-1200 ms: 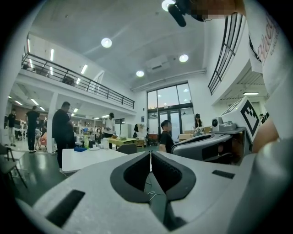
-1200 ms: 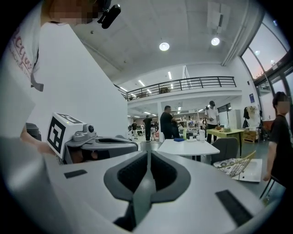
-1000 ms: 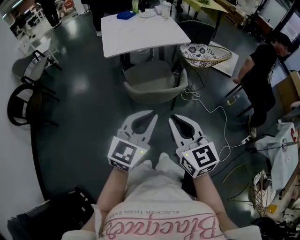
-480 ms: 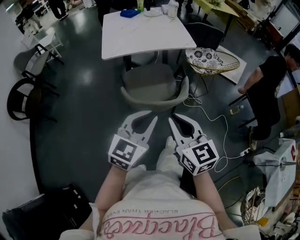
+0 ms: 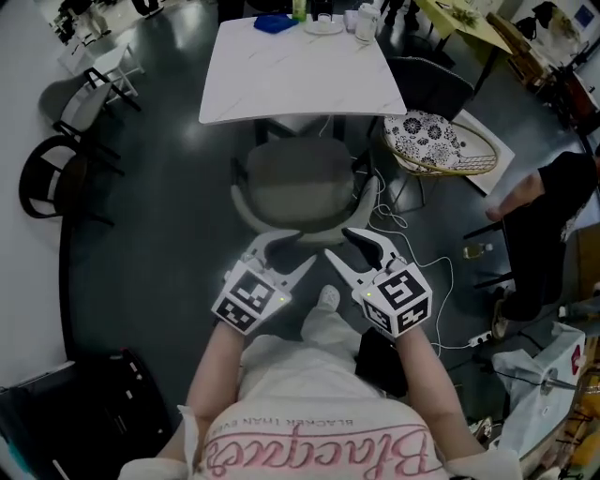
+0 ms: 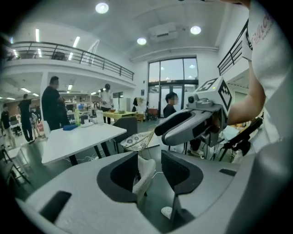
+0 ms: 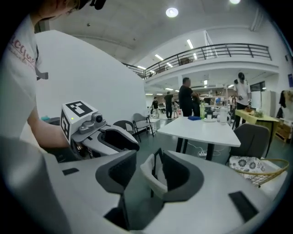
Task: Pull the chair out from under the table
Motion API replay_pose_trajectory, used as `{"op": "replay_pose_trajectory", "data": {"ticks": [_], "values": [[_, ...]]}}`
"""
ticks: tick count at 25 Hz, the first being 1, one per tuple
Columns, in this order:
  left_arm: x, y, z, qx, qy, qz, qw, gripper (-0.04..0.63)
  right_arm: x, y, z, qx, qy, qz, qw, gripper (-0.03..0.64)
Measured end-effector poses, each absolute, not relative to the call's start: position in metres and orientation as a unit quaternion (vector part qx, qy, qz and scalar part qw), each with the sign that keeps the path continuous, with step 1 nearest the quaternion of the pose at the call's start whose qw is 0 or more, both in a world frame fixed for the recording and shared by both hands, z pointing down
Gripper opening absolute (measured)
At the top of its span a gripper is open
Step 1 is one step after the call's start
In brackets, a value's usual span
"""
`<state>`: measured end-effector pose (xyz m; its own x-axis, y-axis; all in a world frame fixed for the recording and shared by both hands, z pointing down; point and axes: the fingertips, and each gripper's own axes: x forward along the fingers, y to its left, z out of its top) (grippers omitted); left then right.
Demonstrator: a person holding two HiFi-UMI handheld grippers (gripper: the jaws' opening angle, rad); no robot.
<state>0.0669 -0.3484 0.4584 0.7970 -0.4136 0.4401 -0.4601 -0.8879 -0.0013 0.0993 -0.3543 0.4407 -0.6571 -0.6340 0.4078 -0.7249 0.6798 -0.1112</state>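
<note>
A grey padded chair [image 5: 300, 187] stands half tucked under the white table [image 5: 300, 66], its curved backrest towards me. My left gripper [image 5: 287, 251] and right gripper [image 5: 341, 246] hover side by side just behind the backrest rim. Both sets of jaws are opening and grip nothing. In the left gripper view the chair's pale backrest [image 6: 145, 170] shows through the gap of the left gripper [image 6: 150, 168], apart from the pads. The right gripper view shows the backrest [image 7: 152, 177] in the gap of the right gripper [image 7: 150, 171], close to the right-hand jaw.
A wicker chair with a patterned cushion [image 5: 439, 142] and a dark chair [image 5: 427, 82] stand right of the table. White cables [image 5: 412, 225] trail on the floor there. A person [image 5: 553, 211] stands at far right. Black chairs [image 5: 52, 183] line the left wall. Cups and bottles [image 5: 323, 17] sit on the table's far edge.
Both grippers moved forward and down to the chair's backrest, and their jaws went from shut to open. The chair has not moved.
</note>
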Motion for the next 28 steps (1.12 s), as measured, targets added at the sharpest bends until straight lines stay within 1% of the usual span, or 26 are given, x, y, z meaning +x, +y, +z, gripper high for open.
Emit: {"op": "replay_pose_trajectory", "data": {"ticks": [5,9,12,16,24,28], "values": [[0.089,-0.369,0.489,0.933,-0.225,0.276,0.059,0.132,0.115,-0.374,0.473,0.314,-0.914,0.149,0.209,0.147],[0.091,-0.375,0.512,0.92,-0.217,0.319,0.071,0.143,0.119,-0.375,0.499,0.252,-0.924,0.164,0.239,0.157],[0.086,-0.371,0.54,0.905,-0.182,0.378,0.07,0.164,0.119,-0.371,0.528,0.188,-0.926,0.153,0.29,0.183],[0.084,-0.369,0.574,0.882,-0.12,0.452,0.058,0.169,0.117,-0.37,0.563,0.125,-0.916,0.13,0.357,0.192],[0.088,-0.382,0.625,0.848,-0.044,0.528,0.023,0.169,0.104,-0.388,0.618,0.074,-0.881,0.087,0.458,0.192],[0.086,-0.393,0.635,0.844,-0.031,0.535,0.019,0.164,0.102,-0.401,0.629,0.08,-0.872,0.078,0.476,0.181]]}}
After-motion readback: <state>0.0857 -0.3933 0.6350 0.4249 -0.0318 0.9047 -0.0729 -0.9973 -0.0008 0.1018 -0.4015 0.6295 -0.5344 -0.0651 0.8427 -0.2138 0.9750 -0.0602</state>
